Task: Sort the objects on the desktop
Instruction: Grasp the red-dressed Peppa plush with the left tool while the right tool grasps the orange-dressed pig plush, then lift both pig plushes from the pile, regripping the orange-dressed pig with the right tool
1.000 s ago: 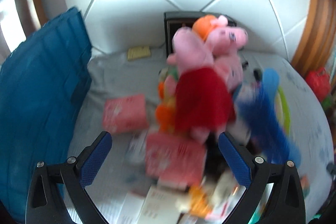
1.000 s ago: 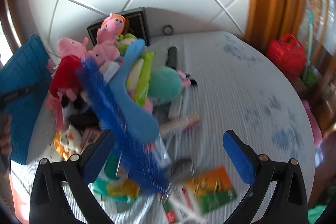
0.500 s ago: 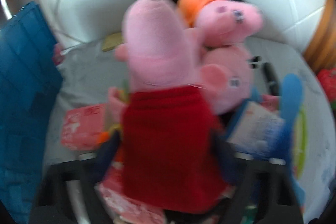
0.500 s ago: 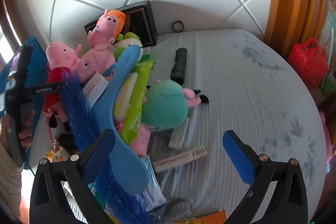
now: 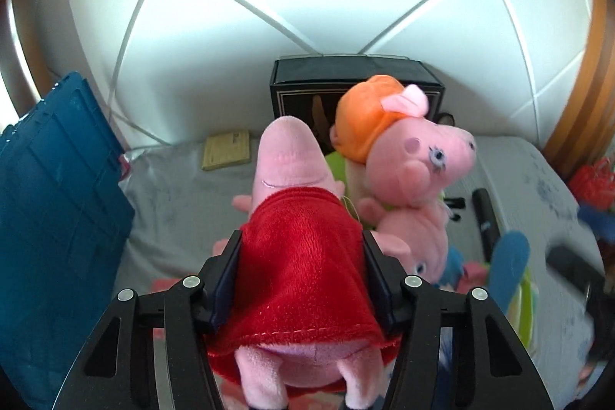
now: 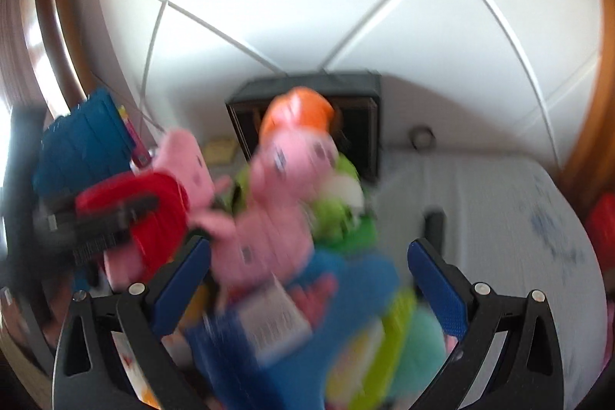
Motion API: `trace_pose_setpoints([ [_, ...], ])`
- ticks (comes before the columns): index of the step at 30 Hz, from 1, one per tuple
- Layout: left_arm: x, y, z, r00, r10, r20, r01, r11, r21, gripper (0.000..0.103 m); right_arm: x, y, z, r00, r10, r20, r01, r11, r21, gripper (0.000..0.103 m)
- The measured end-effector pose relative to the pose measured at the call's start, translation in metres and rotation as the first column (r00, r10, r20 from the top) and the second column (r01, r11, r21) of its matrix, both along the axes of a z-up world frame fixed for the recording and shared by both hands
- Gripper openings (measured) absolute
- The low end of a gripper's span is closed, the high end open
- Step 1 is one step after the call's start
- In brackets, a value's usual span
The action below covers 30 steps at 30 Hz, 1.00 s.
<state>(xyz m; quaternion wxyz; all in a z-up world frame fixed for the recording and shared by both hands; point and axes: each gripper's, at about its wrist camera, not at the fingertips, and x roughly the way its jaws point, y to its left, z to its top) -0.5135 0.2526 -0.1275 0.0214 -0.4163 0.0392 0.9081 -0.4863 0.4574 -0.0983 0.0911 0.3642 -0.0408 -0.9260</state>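
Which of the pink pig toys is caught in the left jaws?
The pig in the red dress: the left gripper squeezes its body. The pig in the orange dress and the one below it lie free.

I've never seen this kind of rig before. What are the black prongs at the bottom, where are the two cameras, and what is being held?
Those prongs are hand-held grippers, one per hand, each with a camera looking along its fingers. In the left view, the left gripper is shut on a pink pig toy in a red dress. The right view is blurred; the right gripper is open over a pile of toys. Also there: a pig toy with an orange hat, a black box, a blue crate and a grey cloth.
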Motion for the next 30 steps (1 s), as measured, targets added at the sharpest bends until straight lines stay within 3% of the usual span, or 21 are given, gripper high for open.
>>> trace_pose_setpoints([
  [4, -0.011, -0.005, -0.025, 0.999, 0.014, 0.046, -0.012, 1.0, -0.026, 0.058, -0.063, -0.011, 0.004, 0.999, 0.019, 0.049, -0.018, 1.0, -0.013, 0.103],
  [6, -0.017, -0.004, -0.038, 0.997, 0.023, 0.071, -0.018, 0.998, -0.065, 0.068, -0.092, -0.015, -0.004, 0.995, 0.018, 0.102, -0.018, 1.0, -0.005, 0.103],
  [8, -0.025, -0.004, -0.045, 0.997, 0.035, 0.069, -0.028, 0.994, -0.102, 0.078, -0.114, -0.015, -0.02, 0.989, 0.008, 0.146, -0.009, 1.0, 0.006, 0.103],
  [11, -0.037, -0.003, -0.049, 0.997, 0.043, 0.062, -0.036, 0.993, -0.113, 0.079, -0.132, -0.015, -0.045, 0.981, 0.014, 0.196, -0.006, 0.999, -0.042, 0.103],
  [13, -0.045, -0.003, -0.048, 0.998, 0.044, 0.046, -0.039, 0.994, -0.106, 0.07, -0.145, -0.014, -0.065, 0.972, 0.025, 0.232, -0.005, 0.996, -0.087, 0.103],
  [14, -0.047, -0.003, -0.047, 0.998, 0.037, 0.045, -0.033, 0.995, -0.09, 0.047, -0.147, -0.016, -0.071, 0.971, 0.033, 0.236, -0.012, 0.996, -0.089, 0.103],
  [16, -0.05, -0.005, -0.044, 0.998, 0.013, 0.054, -0.011, 1.0, -0.029, 0.029, -0.147, -0.022, -0.078, 0.971, 0.065, 0.23, -0.042, 0.994, -0.102, 0.074],
  [17, -0.049, -0.005, -0.042, 0.998, -0.002, 0.061, 0.001, 1.0, 0.003, 0.012, -0.142, -0.024, -0.076, 0.974, 0.069, 0.215, -0.05, 0.995, -0.091, 0.067],
  [19, -0.046, -0.01, -0.044, 0.995, -0.027, 0.091, 0.021, 0.997, 0.07, 0.01, -0.13, -0.028, -0.069, 0.98, 0.075, 0.182, -0.064, 0.996, -0.065, 0.063],
  [25, -0.013, -0.018, -0.03, 0.997, -0.054, 0.059, 0.051, 0.997, 0.057, 0.012, -0.07, -0.025, -0.039, 0.987, 0.108, 0.122, -0.103, 0.994, -0.043, 0.05],
  [26, -0.006, -0.021, -0.025, 0.997, -0.055, 0.054, 0.052, 0.997, 0.055, 0.02, -0.062, -0.024, -0.037, 0.986, 0.11, 0.125, -0.106, 0.994, -0.041, 0.05],
  [29, 0.014, -0.034, -0.006, 1.0, -0.027, 0.005, 0.026, 0.999, 0.045, 0.074, -0.033, -0.017, -0.031, 0.985, 0.111, 0.131, -0.104, 0.993, -0.059, 0.048],
  [30, 0.017, -0.037, -0.002, 1.0, -0.019, -0.008, 0.019, 0.999, 0.039, 0.08, -0.022, -0.013, -0.028, 0.986, 0.11, 0.127, -0.102, 0.992, -0.071, 0.048],
])
